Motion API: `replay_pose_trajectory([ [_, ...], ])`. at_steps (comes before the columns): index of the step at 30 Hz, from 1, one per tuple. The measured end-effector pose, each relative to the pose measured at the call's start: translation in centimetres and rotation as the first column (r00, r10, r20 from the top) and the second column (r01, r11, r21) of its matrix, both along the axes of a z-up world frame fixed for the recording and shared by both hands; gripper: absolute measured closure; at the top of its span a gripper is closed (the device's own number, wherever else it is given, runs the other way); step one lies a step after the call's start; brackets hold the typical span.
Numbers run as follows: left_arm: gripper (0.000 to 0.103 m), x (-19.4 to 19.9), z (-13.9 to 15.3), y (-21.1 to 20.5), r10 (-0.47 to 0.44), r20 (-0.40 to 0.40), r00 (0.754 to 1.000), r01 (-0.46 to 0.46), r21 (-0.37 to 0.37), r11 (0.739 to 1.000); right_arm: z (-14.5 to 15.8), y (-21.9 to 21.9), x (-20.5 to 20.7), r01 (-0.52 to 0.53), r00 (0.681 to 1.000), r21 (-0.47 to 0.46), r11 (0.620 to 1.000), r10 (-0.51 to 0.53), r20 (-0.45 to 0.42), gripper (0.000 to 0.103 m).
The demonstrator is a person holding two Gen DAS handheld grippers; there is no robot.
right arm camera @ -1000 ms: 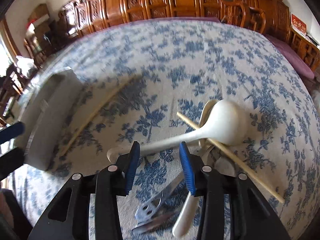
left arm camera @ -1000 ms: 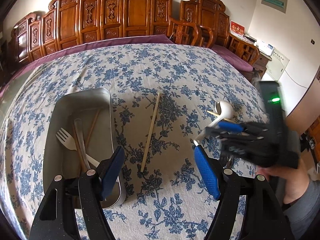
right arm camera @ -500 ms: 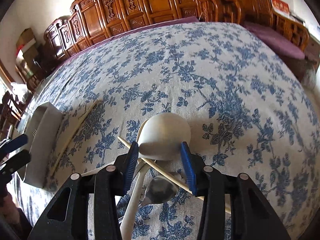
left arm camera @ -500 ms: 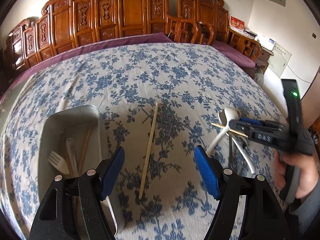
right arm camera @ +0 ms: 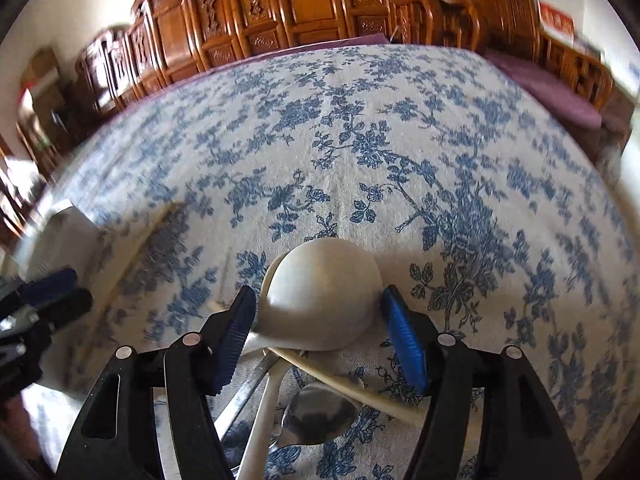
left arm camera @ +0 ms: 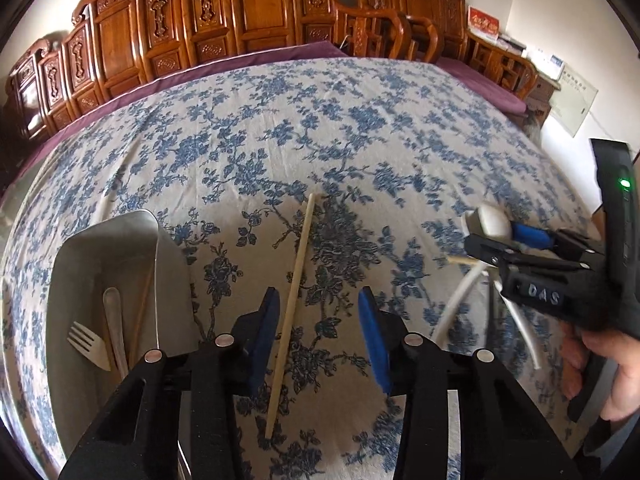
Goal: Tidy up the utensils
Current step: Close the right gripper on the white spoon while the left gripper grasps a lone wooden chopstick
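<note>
Left wrist: blue ribbed fingers (left arm camera: 322, 330) narrowing astride a thin wooden chopstick (left arm camera: 295, 280), untouched; right fingers (right arm camera: 320, 334) widening beside a smooth white ladle bowl (right arm camera: 324, 300).

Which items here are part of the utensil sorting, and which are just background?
Job:
- metal tray holding a fork and spoon
- loose chopstick between the left tongs
- white ladle between the right tongs
- metal spoon

Background:
- carved wooden chairs
- floral tablecloth

chopstick (left arm camera: 294, 304) between the left fingers (left arm camera: 262, 338), tray (left arm camera: 108, 248) to their left; ladle bowl (right arm camera: 322, 300) between the right fingers (right arm camera: 404, 340).
</note>
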State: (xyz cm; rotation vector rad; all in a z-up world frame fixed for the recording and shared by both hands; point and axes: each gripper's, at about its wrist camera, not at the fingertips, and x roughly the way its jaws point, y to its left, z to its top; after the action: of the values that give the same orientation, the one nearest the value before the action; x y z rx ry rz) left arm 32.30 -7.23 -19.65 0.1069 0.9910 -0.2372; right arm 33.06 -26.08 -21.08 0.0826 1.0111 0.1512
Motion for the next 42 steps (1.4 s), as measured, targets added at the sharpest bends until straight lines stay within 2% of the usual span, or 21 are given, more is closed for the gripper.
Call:
replay_pose_trajectory([
  [2, 0.067, 0.3, -0.4, 0.1, 0.006, -0.012, 1.000, -0.006, 0.005, 1.000, 0.0, 0.2, -0.1, 0.000, 1.000, -0.019, 1.000, 0.000, 0.001, 0.039],
  [6, 0.067, 0.3, -0.9, 0.3, 0.010, -0.022, 1.000, -0.010, 0.002, 1.000, 0.3, -1.7, -0.4, 0.034, 0.999, 0.033, 0.999, -0.034, -0.005, 0.046],
  [8, 0.067, 0.3, -1.0, 0.3, 0.009, -0.025, 1.000, -0.008, 0.004, 1.000, 0.5, -2.6, -0.6, 0.044, 0.999, 0.056, 0.997, -0.044, -0.006, 0.052],
  [10, 0.068, 0.3, -1.2, 0.3, 0.007, -0.032, 0.999, -0.007, 0.002, 1.000, 0.6, -3.1, -0.9, 0.057, 0.998, 0.061, 0.996, -0.057, -0.008, 0.054],
  [13, 0.068, 0.3, -1.4, 0.2, 0.004, -0.038, 0.999, -0.004, 0.009, 1.000, 1.0, -3.9, -1.2, 0.063, 0.998, 0.086, 0.994, -0.063, 0.000, 0.064],
  [24, 0.068, 0.2, -1.8, 0.1, 0.004, -0.048, 0.999, -0.004, 0.015, 1.000, 2.2, -5.5, -3.1, 0.072, 0.997, 0.114, 0.991, -0.073, 0.007, 0.064],
  [28, 0.068, 0.4, -2.0, 0.2, 0.007, -0.051, 0.999, -0.006, 0.017, 1.000, 1.9, -6.3, -3.6, 0.095, 0.995, 0.109, 0.989, -0.093, -0.023, 0.064],
  [29, 0.068, 0.5, -2.0, 0.2, 0.010, -0.051, 0.999, -0.009, 0.018, 1.000, 1.8, -6.5, -3.7, 0.102, 0.995, 0.102, 0.990, -0.100, -0.025, 0.068],
  [30, 0.068, 0.6, -2.1, 0.2, 0.011, -0.053, 0.999, -0.010, 0.019, 1.000, 1.9, -6.6, -3.8, 0.106, 0.994, 0.098, 0.990, -0.104, -0.025, 0.078],
  [33, 0.068, 0.7, -2.4, 0.2, 0.017, -0.058, 0.998, -0.016, 0.023, 1.000, 2.2, -7.1, -4.1, 0.113, 0.994, 0.090, 0.989, -0.112, -0.019, 0.090],
  [35, 0.068, 0.8, -2.6, 0.3, 0.020, -0.063, 0.998, -0.019, 0.023, 1.000, 2.2, -7.4, -4.1, 0.115, 0.993, 0.086, 0.990, -0.114, -0.016, 0.093],
  [39, 0.077, 0.8, -2.6, 0.6, 0.024, -0.066, 0.998, -0.024, 0.015, 1.000, 2.8, -7.3, -4.1, 0.103, 0.995, 0.079, 0.992, -0.104, 0.004, 0.097],
  [42, 0.077, 0.9, -2.5, 1.0, 0.035, -0.063, 0.997, -0.034, 0.014, 0.999, 3.5, -7.0, -4.2, 0.087, 0.996, 0.076, 0.993, -0.089, 0.028, 0.097],
])
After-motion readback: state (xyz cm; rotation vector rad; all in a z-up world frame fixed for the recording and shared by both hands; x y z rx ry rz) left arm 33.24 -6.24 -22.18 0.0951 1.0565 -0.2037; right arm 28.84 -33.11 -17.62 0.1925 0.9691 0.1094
